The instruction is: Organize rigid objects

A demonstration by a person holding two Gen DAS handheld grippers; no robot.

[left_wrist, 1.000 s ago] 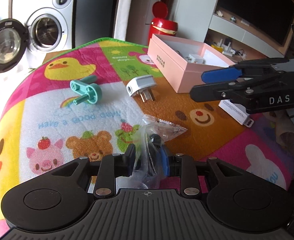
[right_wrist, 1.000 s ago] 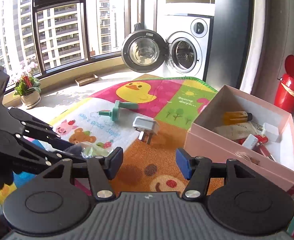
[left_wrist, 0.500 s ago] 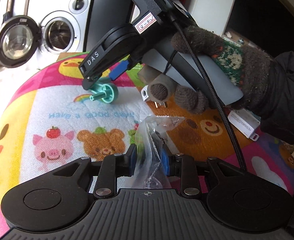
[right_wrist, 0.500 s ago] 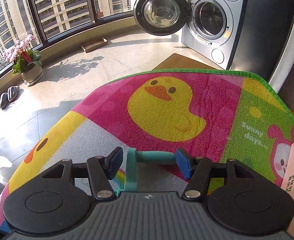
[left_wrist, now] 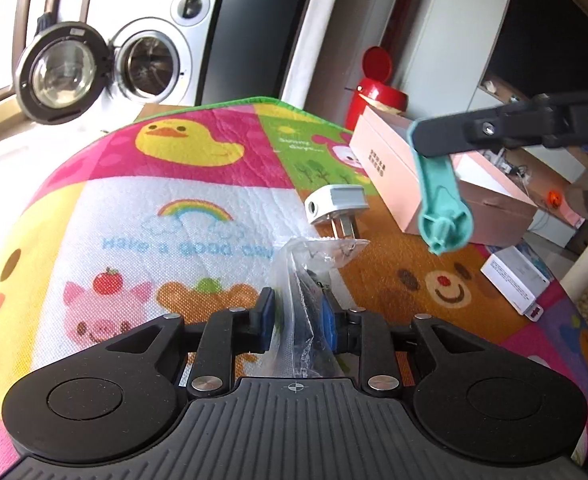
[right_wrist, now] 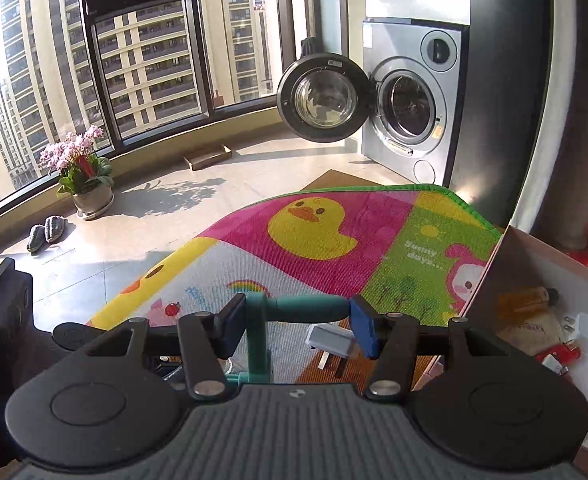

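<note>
Underneath both claws a cartoon play mat (left_wrist: 166,216) is spread, printed with a yellow duck, a rainbow, a pig and a bear. Far beyond the claws a washing machine (right_wrist: 409,96) is seen with its round door swung open. Ahead and to the right of the left gripper (left_wrist: 298,316), a pink box (left_wrist: 389,160) is set on the mat; from the right gripper (right_wrist: 295,320) the same box is seen just to the right, with a charger, an amber bottle and some red items lying inside it. Behind the box a red flip-top bin (left_wrist: 377,92) is placed. To the right of the left claw, on the mat's edge, a small white carton (left_wrist: 517,280) is laid. Just ahead of the left claw a grey wall plug (left_wrist: 335,204) is laid on the mat, prongs toward the claw. The left gripper is clamped on a clear plastic bag (left_wrist: 305,280) with dark contents, which is stood up between its blue pads. The right gripper is closed on a teal plastic crank handle (right_wrist: 294,308), gripped across its round grip end to end and lifted clear of the mat, its flat arm hanging down in front of the pink box.
</note>
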